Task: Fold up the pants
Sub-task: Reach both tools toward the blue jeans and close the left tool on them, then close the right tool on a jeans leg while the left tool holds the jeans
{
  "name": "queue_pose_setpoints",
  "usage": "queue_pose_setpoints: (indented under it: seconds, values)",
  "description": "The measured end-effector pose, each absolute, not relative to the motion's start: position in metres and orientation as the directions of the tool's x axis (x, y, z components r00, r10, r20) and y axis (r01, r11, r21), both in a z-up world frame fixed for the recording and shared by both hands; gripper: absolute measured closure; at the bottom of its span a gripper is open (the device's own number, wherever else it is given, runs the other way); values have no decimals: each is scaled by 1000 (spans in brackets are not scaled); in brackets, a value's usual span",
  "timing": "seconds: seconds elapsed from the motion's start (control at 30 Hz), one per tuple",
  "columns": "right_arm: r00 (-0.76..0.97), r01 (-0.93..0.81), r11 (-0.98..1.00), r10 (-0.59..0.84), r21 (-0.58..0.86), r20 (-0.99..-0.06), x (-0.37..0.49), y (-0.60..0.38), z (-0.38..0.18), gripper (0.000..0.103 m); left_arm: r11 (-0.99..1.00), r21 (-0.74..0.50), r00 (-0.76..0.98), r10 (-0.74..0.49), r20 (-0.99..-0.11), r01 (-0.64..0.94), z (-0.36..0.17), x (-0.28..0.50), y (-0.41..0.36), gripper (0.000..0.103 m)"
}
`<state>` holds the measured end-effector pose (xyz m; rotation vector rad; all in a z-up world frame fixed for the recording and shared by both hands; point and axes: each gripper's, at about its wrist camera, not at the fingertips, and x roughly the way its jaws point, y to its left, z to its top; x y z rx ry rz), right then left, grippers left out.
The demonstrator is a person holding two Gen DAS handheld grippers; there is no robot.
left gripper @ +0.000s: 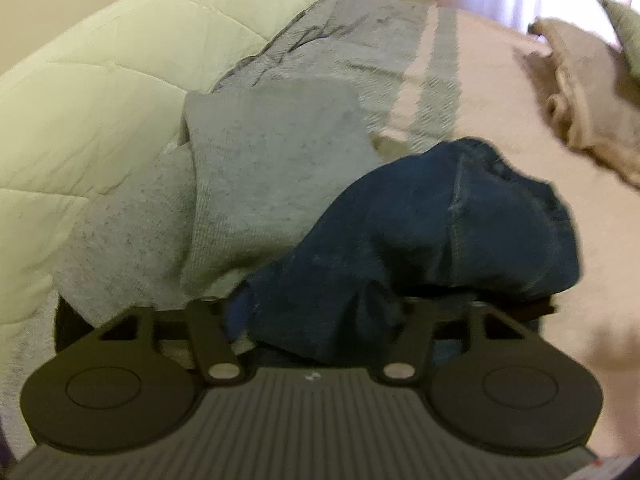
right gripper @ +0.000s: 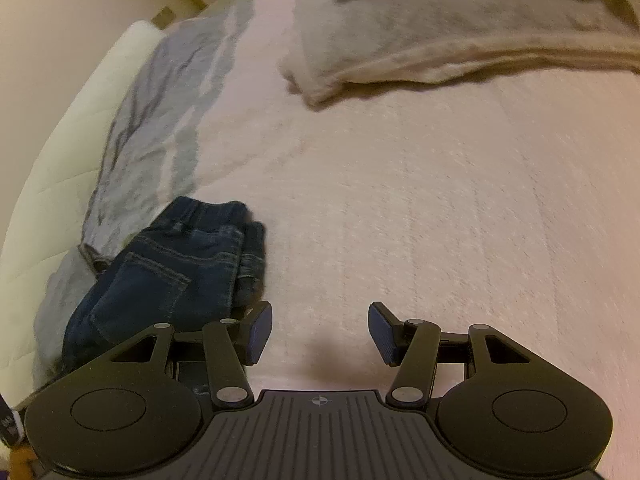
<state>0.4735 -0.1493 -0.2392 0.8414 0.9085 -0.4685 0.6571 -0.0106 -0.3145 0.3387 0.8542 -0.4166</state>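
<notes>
Right wrist view: on the pink bed (right gripper: 440, 220) the jeans (right gripper: 172, 264) lie bunched beside the grey blanket (right gripper: 160, 120), up and left of the right gripper (right gripper: 320, 332), whose jaws stand open and empty over bare cover. In the left wrist view the jeans (left gripper: 440, 232) spill across the left gripper (left gripper: 316, 320), denim between its jaws; whether they pinch it I cannot tell. The left hand is nearer.

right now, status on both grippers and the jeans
Left gripper buried in bunched jeans, grip unclear. Right gripper open, empty, over pink blanket. Grey clothes crowd the jeans.
</notes>
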Motion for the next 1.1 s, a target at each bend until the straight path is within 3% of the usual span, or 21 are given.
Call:
queue_pose_setpoints:
  seconds: [0.03,0.23,0.27,0.3,0.37,0.57,0.7,0.8,0.93,1.1]
  values:
    - [545,678,595,-13,431,-839,471,-150,-240,51,868,128,595,-215,-774,480,-314,654,-10,80]
    - [500,704,589,-15,397,-866,444,-152,-238,51,775,-93,478,-475,-739,625,-281,583,-4,90]
    - [497,708,585,-14,396,-868,440,-151,-237,51,737,-144,429,-528,-732,661,-277,565,-7,92]
    - [493,711,583,-16,393,-870,436,-151,-235,51,691,-211,360,-582,-729,691,-275,549,-10,100]
    - [482,712,591,-19,379,-876,427,-147,-231,51,635,-307,248,-631,-735,709,-281,518,-19,99]
    - [463,670,651,9,357,-886,414,-130,-220,51,720,-382,143,-552,-822,579,-313,505,6,88]
    - [483,593,710,64,380,-873,430,-107,-214,51,794,-351,244,-516,-821,497,-299,537,49,67]
    - [511,526,747,106,408,-853,467,-88,-210,49,852,-298,325,-454,-829,430,-293,574,76,60]
    - [560,415,792,166,448,-812,538,-56,-198,37,903,-291,371,-399,-839,315,-288,627,90,35]
    - [523,335,859,172,387,-835,627,-5,-202,32,926,-282,390,-363,-846,252,-297,680,79,34]
